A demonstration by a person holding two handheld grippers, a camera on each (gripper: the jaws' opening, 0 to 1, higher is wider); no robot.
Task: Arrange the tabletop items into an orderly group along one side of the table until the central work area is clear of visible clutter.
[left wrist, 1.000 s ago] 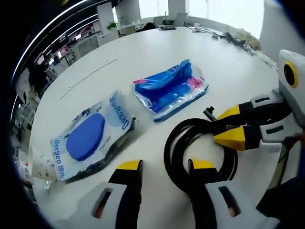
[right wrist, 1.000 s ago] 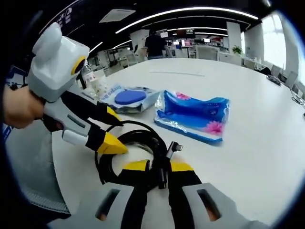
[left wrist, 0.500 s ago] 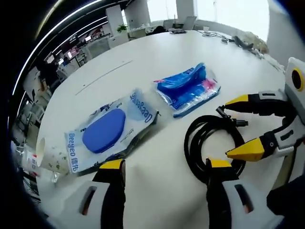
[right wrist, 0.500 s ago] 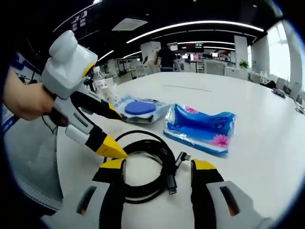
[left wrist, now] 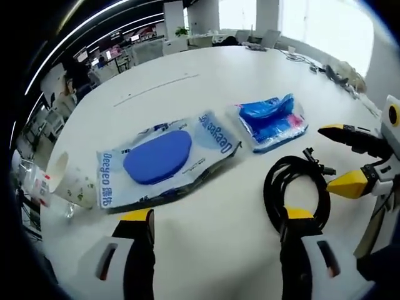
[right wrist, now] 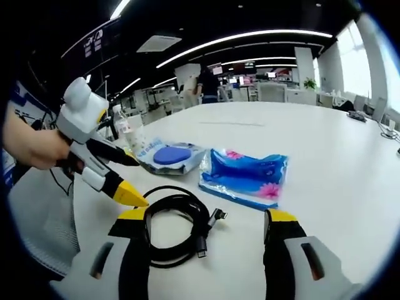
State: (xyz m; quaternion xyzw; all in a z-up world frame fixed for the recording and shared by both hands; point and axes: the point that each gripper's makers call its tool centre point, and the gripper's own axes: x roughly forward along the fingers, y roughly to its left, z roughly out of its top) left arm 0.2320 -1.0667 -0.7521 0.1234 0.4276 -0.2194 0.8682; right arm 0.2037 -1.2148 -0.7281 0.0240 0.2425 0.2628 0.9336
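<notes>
Cable's parked, wipes pack next

Both my grippers, left gripper (left wrist: 212, 222) and right gripper (right wrist: 209, 222), gape wide, holding nothing; black cable (right wrist: 175, 225) lies loose, wipes pack (left wrist: 162, 159) at 11 o'clock wants grabbing.

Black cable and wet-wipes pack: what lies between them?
Bare white table separates the black cable from the wet-wipes pack, in the left gripper view.

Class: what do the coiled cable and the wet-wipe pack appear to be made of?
Coiled cable: seems rubbery plastic sheathing, matte black, bending in smooth loops. Wet-wipe pack: likely thin plastic film, glossy and crinkled, with a smooth blue lid that looks like stiffer plastic.
</notes>
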